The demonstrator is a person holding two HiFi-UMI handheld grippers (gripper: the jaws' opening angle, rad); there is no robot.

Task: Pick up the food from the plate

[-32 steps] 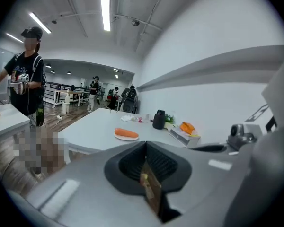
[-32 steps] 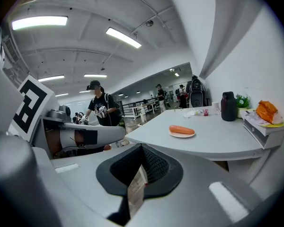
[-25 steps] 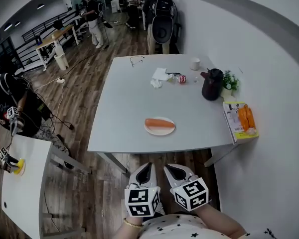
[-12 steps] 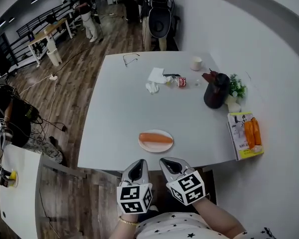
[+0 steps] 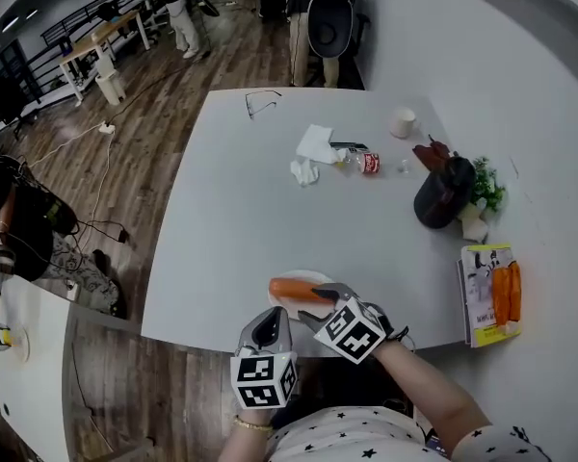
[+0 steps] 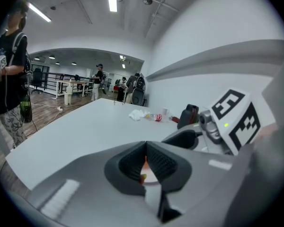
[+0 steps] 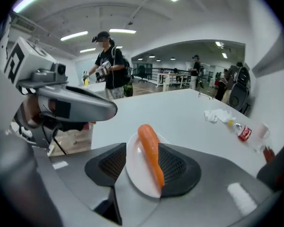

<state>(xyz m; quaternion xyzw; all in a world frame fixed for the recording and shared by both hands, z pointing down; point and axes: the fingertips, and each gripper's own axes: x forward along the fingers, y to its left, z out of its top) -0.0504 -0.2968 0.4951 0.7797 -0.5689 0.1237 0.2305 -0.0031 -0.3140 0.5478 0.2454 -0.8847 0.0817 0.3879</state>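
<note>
Our right gripper [image 5: 318, 306] is nearer. Its jaws, just opening wide, frame the carrot [image 7: 150, 152] unpinched. The carrot lies lengthwise along them on the plate [image 7: 134, 174] at the table's [image 5: 250, 200] near edge. Our left gripper [image 5: 269, 327] hangs closed alongside.

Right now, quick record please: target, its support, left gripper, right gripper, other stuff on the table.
target: carrot, lying on its side
support: white plate, near edge of the table
left gripper: jaws together, nothing held
right gripper: jaws have just been opening, now apart; carrot framed between them, pads not pressing on it
other: dark jug, tissue, small bottle, cup, all toward the far side
</note>
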